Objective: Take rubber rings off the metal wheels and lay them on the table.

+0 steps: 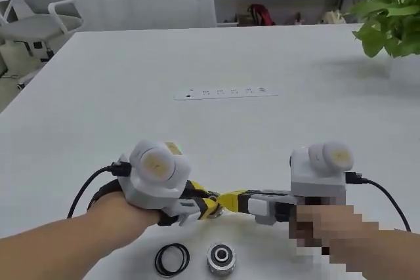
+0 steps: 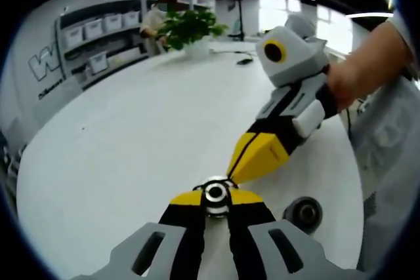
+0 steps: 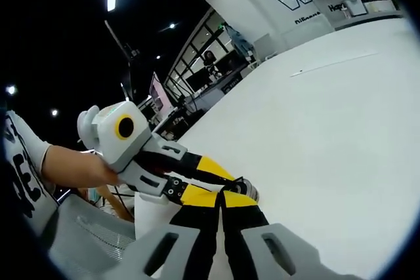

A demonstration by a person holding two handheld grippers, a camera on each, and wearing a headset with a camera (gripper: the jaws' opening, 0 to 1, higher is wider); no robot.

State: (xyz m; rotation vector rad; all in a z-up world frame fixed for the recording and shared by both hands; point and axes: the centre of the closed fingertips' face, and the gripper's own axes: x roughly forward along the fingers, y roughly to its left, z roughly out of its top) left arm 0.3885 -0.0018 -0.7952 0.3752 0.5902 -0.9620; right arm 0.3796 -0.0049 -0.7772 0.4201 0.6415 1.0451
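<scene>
The left gripper (image 2: 215,200) clamps a metal wheel (image 2: 215,191) between its fingers. The right gripper (image 2: 236,171), fingers pressed together, touches that wheel's rim. Beside the fingers, a loose rubber ring (image 1: 172,259) and a second wheel (image 1: 222,258) lie on the counter (image 1: 197,63).

Table (image 1: 131,83) lies open ahead; power strip (image 1: 226,92) mid-table; plant (image 1: 390,11) far right; loose wheel (image 1: 222,258) near edge.

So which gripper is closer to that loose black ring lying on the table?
Left. The left gripper, gripping a wheel, is right beside the ring; the right gripper is farther off to the right.
</scene>
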